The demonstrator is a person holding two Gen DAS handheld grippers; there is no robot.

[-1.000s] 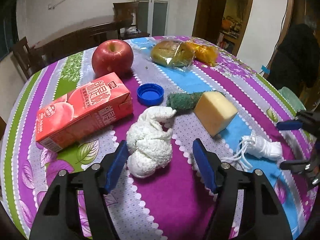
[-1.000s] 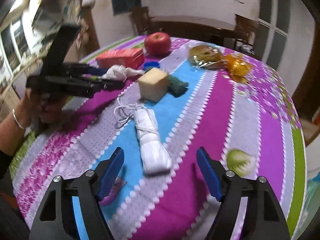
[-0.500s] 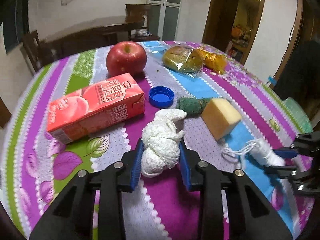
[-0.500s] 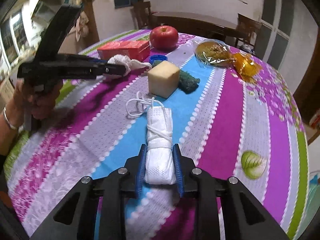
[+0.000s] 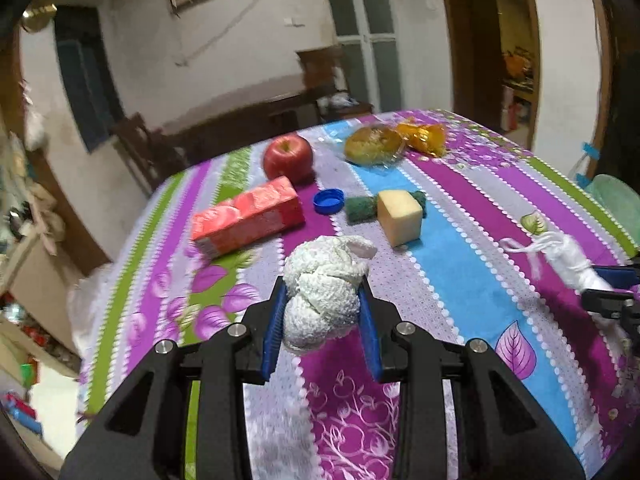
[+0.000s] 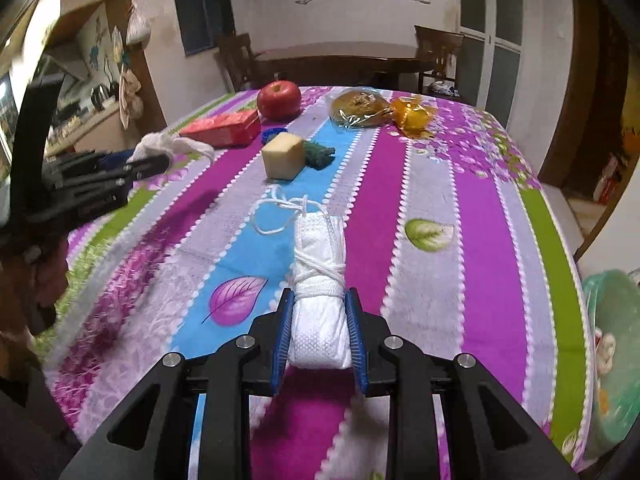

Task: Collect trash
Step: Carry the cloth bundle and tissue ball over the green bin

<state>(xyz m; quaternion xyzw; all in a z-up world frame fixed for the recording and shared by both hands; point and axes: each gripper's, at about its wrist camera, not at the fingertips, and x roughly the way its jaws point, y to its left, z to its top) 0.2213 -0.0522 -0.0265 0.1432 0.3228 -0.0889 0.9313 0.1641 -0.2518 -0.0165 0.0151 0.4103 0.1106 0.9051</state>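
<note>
My left gripper (image 5: pixel 322 312) is shut on a crumpled white tissue wad (image 5: pixel 322 292), held above the striped tablecloth (image 5: pixel 460 248). My right gripper (image 6: pixel 319 328) is shut on a rolled white face mask (image 6: pixel 320 300) bound with its own ear loops, lifted off the cloth. Seen from the right wrist, the left gripper (image 6: pixel 132 164) is at the far left with the tissue wad (image 6: pixel 160 144) in it. The left wrist view has the face mask (image 5: pixel 568 260) at its right edge, pinched by the right gripper (image 5: pixel 612 284).
On the table lie a red juice carton (image 5: pixel 248 216), a red apple (image 5: pixel 288 158), a blue bottle cap (image 5: pixel 329 201), a yellow sponge (image 5: pixel 400 216) with green scourer, bagged bread (image 5: pixel 374 145) and an orange wrapper (image 5: pixel 424 138). A green bin (image 6: pixel 612 356) stands beside the table's right edge.
Both grippers closed from open onto their items, the left on the tissue wad and the right on the face mask, then lifted them and drew back from the table's middle.
</note>
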